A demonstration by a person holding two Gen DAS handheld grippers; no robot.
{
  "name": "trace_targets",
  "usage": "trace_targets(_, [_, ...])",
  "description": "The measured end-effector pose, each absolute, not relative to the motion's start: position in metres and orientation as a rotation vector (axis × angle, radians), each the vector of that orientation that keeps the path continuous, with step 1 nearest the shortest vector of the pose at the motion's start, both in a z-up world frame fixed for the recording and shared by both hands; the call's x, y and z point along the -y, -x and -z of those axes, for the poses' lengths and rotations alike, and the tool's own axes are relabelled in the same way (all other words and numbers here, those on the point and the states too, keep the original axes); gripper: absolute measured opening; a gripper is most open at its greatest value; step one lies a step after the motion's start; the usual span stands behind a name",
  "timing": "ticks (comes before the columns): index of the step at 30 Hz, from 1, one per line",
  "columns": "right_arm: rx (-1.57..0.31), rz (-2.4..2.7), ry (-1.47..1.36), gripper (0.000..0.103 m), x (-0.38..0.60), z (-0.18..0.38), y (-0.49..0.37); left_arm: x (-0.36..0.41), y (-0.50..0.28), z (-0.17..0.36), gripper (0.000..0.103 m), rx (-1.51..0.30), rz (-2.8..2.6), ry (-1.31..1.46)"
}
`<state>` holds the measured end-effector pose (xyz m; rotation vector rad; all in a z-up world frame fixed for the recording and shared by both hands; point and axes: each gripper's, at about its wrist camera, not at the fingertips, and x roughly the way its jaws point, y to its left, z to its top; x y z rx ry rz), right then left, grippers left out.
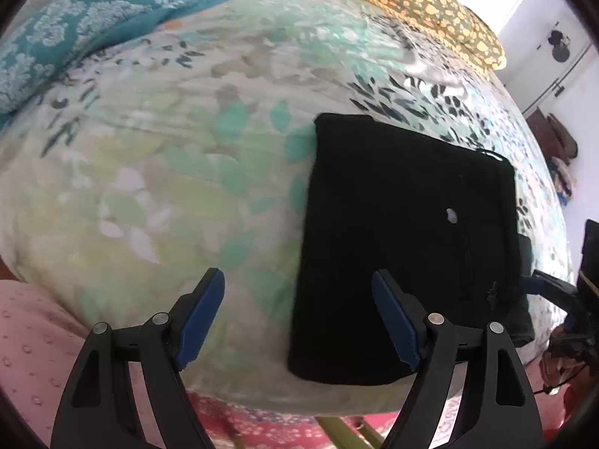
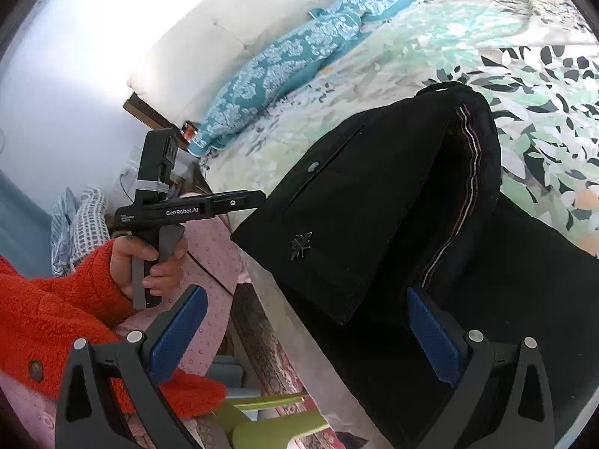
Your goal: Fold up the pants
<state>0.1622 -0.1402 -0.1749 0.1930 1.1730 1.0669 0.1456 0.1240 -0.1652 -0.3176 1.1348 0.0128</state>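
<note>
- The black pants point(image 1: 404, 232) are seen folded into a compact, roughly rectangular bundle on the bed point(image 1: 187, 157), near its front edge; in the left wrist view the long axis runs from the near edge away toward the pillows.
- In the right wrist view, the upper layer point(image 2: 359, 202) is seen lifted like a flap, its striped inner waistband seam point(image 2: 464, 187) exposed; a small button and an embroidered leaf mark are made out on the dark, matte cloth.
- The lower part of the pants is cut off by the right wrist picture's edge, and details within the black cloth are hard to read.
- The left tool point(image 1: 297, 288) is held spread above the bundle's near left corner, nothing pinched between its blue pads.
- The right tool point(image 2: 307, 307) is likewise spread, one finger over the pants, no cloth gripped.
- A hand point(image 2: 149, 262) in a fuzzy orange sleeve point(image 2: 56, 299) is seen on the left tool's handle.
- The bed is covered by a leaf-printed sheet in green and grey; a teal patterned pillow point(image 1: 93, 18) and an orange-spotted pillow point(image 1: 419, 3) lie at its far end.
- The left wrist view is blurred.
</note>
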Motion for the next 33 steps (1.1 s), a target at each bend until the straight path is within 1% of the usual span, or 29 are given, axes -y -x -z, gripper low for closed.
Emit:
trace_targets(3, [-1.263, -1.023, -0.262, 0.103, 0.142, 0.196, -0.178, -0.114, -0.151, 0.165, 0.082, -1.127, -0.001, 0.286])
trace_targets(5, [-1.324, -0.997, -0.374, 0.103, 0.148, 0.213, -0.193, -0.110, -0.150, 0.163, 0.082, -1.118, -0.001, 0.252])
trace_targets(7, [-1.332, -1.027, -0.446, 0.103, 0.149, 0.215, -0.201, -0.108, -0.146, 0.162, 0.082, -1.117, -0.001, 0.236])
trace_targets(8, [-1.336, -1.079, -0.471, 0.098, 0.147, 0.212, -0.201, -0.109, -0.145, 0.162, 0.082, -1.117, -0.004, 0.237])
trace_targets(9, [-1.342, -1.130, -0.478, 0.098, 0.139, 0.207, -0.200, -0.110, -0.144, 0.162, 0.082, -1.118, -0.007, 0.243])
trace_targets(12, [-1.353, -1.145, -0.336, 0.098, 0.121, 0.197, -0.195, -0.114, -0.146, 0.164, 0.083, -1.121, -0.012, 0.272])
trace_targets(15, [-1.400, -1.053, -0.256, 0.097, 0.107, 0.210, -0.197, -0.114, -0.150, 0.166, 0.083, -1.123, -0.010, 0.282])
trace_targets(16, [-1.392, -1.029, -0.225, 0.095, 0.101, 0.213, -0.194, -0.112, -0.150, 0.166, 0.083, -1.121, -0.011, 0.275])
trace_targets(17, [-1.374, -1.011, -0.198, 0.086, 0.098, 0.211, -0.192, -0.112, -0.149, 0.166, 0.083, -1.119, -0.011, 0.268])
trace_targets(18, [-1.362, -0.984, -0.174, 0.067, 0.097, 0.211, -0.191, -0.112, -0.148, 0.165, 0.083, -1.117, -0.013, 0.259])
trace_targets(20, [-1.342, -0.933, -0.163, 0.049, 0.098, 0.208, -0.191, -0.113, -0.147, 0.164, 0.083, -1.114, -0.016, 0.255])
trace_targets(21, [-1.336, -0.922, -0.168, 0.043, 0.100, 0.206, -0.190, -0.115, -0.147, 0.164, 0.083, -1.114, -0.019, 0.259])
trace_targets(24, [-1.306, -0.902, -0.231, 0.029, 0.105, 0.196, -0.187, -0.122, -0.148, 0.164, 0.083, -1.111, -0.040, 0.290])
trace_targets(27, [-1.261, -0.922, -0.343, 0.023, 0.110, 0.180, -0.182, -0.130, -0.149, 0.164, 0.083, -1.100, -0.086, 0.310])
trace_targets(33, [-1.155, -0.981, -0.493, 0.021, 0.118, 0.138, -0.179, -0.147, -0.147, 0.165, 0.083, -1.093, -0.142, 0.367])
